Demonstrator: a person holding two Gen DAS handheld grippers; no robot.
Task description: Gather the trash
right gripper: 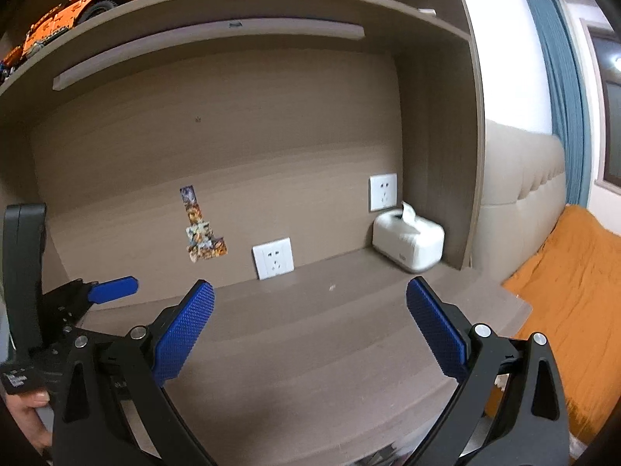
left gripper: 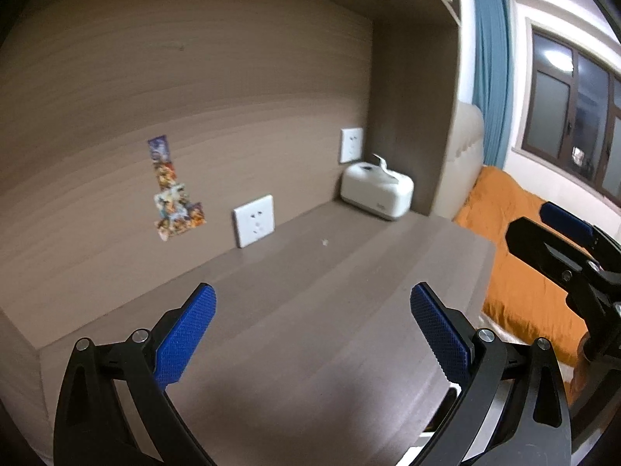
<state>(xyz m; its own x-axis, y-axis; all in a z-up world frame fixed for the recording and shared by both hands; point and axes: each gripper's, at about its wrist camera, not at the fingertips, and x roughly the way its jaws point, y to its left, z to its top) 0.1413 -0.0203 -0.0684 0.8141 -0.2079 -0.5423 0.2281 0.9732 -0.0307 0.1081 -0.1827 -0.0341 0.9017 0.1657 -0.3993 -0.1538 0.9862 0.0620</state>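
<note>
A tiny white scrap [left gripper: 325, 241] lies on the brown desk top [left gripper: 310, 310], out in front of the wall sockets; the right wrist view shows the same scrap [right gripper: 332, 287]. My left gripper [left gripper: 312, 330] hovers over the near part of the desk, open, nothing between its blue pads [left gripper: 186, 334]. My right gripper [right gripper: 310, 328] is open too, over the desk [right gripper: 310, 349], a little nearer the desk's right end. Each gripper shows in the other's view: the right one [left gripper: 562, 248] at the right edge, the left one [right gripper: 97, 295] at the left, held by a hand [right gripper: 27, 415].
A white tissue box [right gripper: 407, 239] sits in the desk's back right corner. Two white sockets [right gripper: 273, 258] and a strip of stickers [right gripper: 200, 229] are on the back panel. A shelf [right gripper: 233, 4] with an orange toy truck overhangs the desk. An orange-covered bed [right gripper: 574, 295] lies to the right.
</note>
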